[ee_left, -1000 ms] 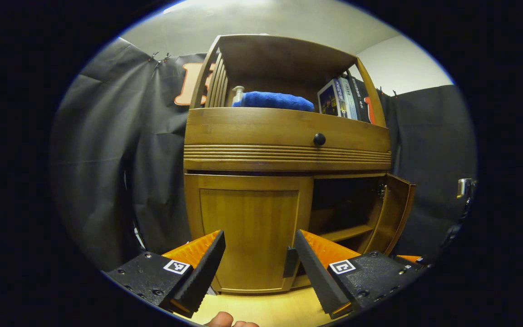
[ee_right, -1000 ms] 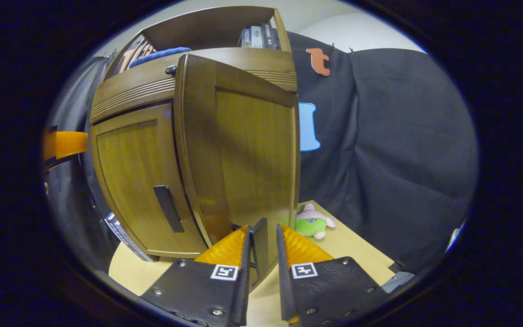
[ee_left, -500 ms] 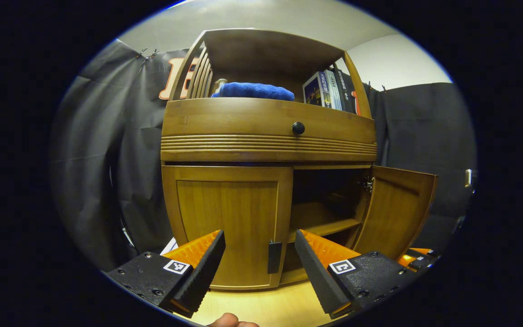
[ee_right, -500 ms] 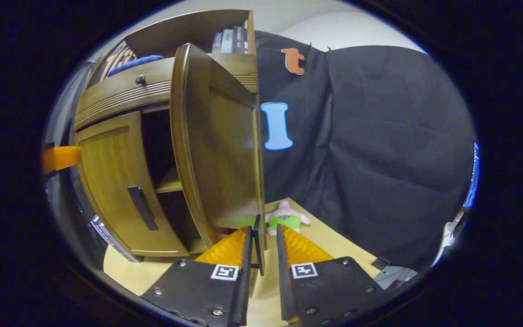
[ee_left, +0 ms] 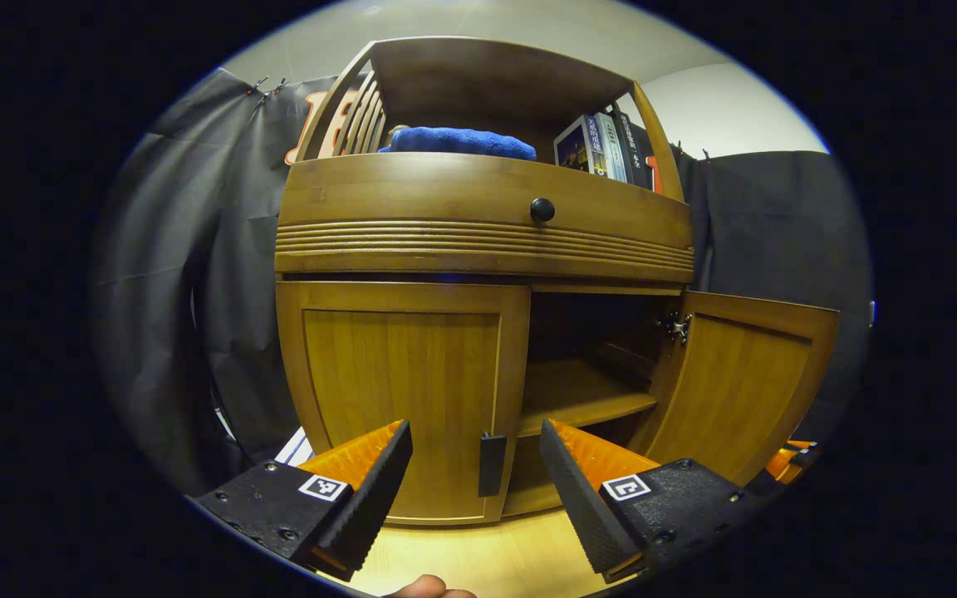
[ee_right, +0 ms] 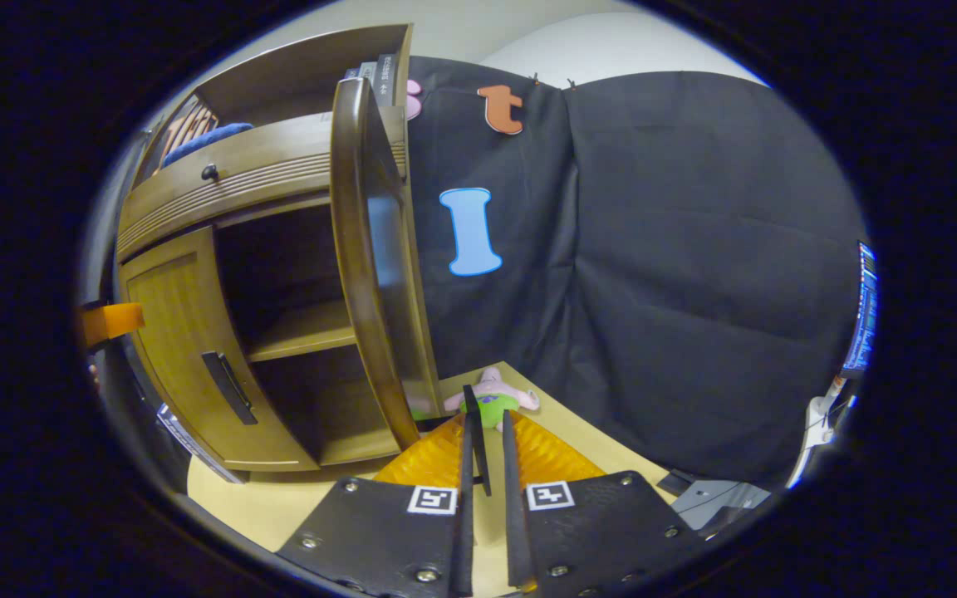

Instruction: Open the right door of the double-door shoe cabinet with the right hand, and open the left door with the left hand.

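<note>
Left gripper view: my left gripper is wide open, holding nothing. The left door is shut, its handle a short upright bar right between my fingers at 6 o'clock. The right door hangs open at 3 o'clock.

Right gripper view: my right gripper is clamped on the right door's handle, door edge standing vertical at 10 o'clock. A plush toy is half hidden behind my fingers.

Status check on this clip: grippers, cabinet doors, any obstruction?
Right gripper shut on right door handle, right door swung wide. Left gripper open, facing left door handle; left door closed. Nothing blocking.
</note>
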The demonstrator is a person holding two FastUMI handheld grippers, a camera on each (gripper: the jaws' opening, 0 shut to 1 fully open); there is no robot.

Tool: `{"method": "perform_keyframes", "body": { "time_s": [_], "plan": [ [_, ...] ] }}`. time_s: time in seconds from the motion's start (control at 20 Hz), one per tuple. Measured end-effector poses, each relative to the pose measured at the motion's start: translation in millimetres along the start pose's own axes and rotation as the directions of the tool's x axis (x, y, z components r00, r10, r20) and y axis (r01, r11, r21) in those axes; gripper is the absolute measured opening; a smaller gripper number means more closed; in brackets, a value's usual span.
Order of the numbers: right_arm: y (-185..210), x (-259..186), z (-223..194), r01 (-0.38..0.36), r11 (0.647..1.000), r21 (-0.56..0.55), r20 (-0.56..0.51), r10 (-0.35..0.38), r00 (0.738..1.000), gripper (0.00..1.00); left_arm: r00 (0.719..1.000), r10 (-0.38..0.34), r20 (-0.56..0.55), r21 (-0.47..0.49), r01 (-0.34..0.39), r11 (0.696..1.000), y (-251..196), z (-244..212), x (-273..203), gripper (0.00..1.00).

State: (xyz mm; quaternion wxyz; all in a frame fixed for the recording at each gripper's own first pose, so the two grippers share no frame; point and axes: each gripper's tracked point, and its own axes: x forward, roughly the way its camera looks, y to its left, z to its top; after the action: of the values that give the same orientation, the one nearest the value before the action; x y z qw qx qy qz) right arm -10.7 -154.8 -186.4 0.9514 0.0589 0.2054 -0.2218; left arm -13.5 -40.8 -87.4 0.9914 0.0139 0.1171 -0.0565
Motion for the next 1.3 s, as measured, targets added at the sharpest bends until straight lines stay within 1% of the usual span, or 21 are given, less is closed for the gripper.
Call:
{"method": "perform_keyframes", "body": {
  "time_s": [0.05, 0.1, 0.15, 0.2, 0.4, 0.45, 0.5, 0.55, 0.75, 0.8, 0.9, 0.95, 1.0, 1.05, 1.15, 1.3],
  "plan": [
    [-5, 0, 2, 0.007, 1.0, -0.001, 0.002, -0.007, 1.0, 0.16, 1.0, 0.0, -0.002, 0.001, 0.0, 1.0, -1, -1, 4, 0.92],
    [-11, 0, 3, 0.017, 1.0, -0.007, 0.008, -0.017, 1.0, 0.16, 1.0, 0.002, -0.002, 0.0, -0.002, 1.0, -1, -2, 8, 0.96],
    [-17, -1, 6, 0.031, 0.999, -0.016, 0.014, -0.03, 0.999, 0.16, 1.0, 0.007, -0.002, -0.003, -0.007, 1.0, -1, -3, 13, 0.92],
    [-24, 0, 7, 0.047, 0.999, -0.027, 0.021, -0.046, 0.999, 0.16, 1.0, 0.009, -0.001, -0.009, -0.009, 1.0, -1, -4, 17, 0.96],
    [-50, 1, 14, 0.098, 0.995, -0.034, 0.031, -0.097, 0.995, 0.16, 0.999, 0.016, -0.034, -0.018, -0.017, 1.0, 0, -20, 40, 0.96],
    [-56, 1, 17, 0.104, 0.994, -0.028, 0.035, -0.103, 0.994, 0.16, 0.999, 0.016, -0.047, -0.019, -0.017, 1.0, -1, -24, 46, 0.92],
    [-55, 0, 17, 0.089, 0.996, -0.014, 0.038, -0.088, 0.995, 0.16, 0.998, 0.015, -0.057, -0.019, -0.017, 1.0, -1, -28, 51, 0.91],
    [-58, 1, 20, 0.091, 0.996, -0.006, 0.038, -0.09, 0.995, 0.16, 0.998, 0.015, -0.065, -0.018, -0.016, 1.0, -3, -32, 57, 0.94],
    [-69, 0, 27, 0.111, 0.994, -0.006, 0.052, -0.111, 0.993, 0.16, 0.997, 0.02, -0.078, -0.004, -0.02, 1.0, -10, -45, 77, 0.91],
    [-70, -1, 28, 0.116, 0.993, -0.009, 0.054, -0.116, 0.992, 0.16, 0.996, 0.02, -0.084, 0.001, -0.02, 1.0, -10, -47, 82, 0.87],
    [-76, -1, 34, 0.123, 0.992, -0.012, 0.062, -0.122, 0.991, 0.16, 0.995, 0.026, -0.094, 0.007, -0.025, 1.0, -12, -54, 91, 0.87],
    [-78, 0, 37, 0.126, 0.992, -0.013, 0.065, -0.125, 0.99, 0.16, 0.995, 0.03, -0.098, 0.008, -0.03, 1.0, -11, -57, 92, 0.88],
    [-79, -1, 39, 0.128, 0.992, -0.014, 0.069, -0.127, 0.989, 0.16, 0.994, 0.035, -0.101, 0.008, -0.034, 0.999, -11, -60, 94, 0.87],
    [-82, -1, 41, 0.133, 0.991, -0.016, 0.074, -0.132, 0.989, 0.16, 0.993, 0.038, -0.108, 0.009, -0.037, 0.999, -10, -64, 99, 0.87],
    [-85, 0, 47, 0.138, 0.99, -0.018, 0.084, -0.136, 0.987, 0.16, 0.992, 0.049, -0.118, 0.011, -0.048, 0.999, -9, -68, 111, 0.81],
    [-89, 4, 51, 0.148, 0.989, -0.021, 0.093, -0.145, 0.985, 0.16, 0.989, 0.059, -0.134, 0.01, -0.058, 0.998, -6, -76, 119, 0.81]
  ]
}}
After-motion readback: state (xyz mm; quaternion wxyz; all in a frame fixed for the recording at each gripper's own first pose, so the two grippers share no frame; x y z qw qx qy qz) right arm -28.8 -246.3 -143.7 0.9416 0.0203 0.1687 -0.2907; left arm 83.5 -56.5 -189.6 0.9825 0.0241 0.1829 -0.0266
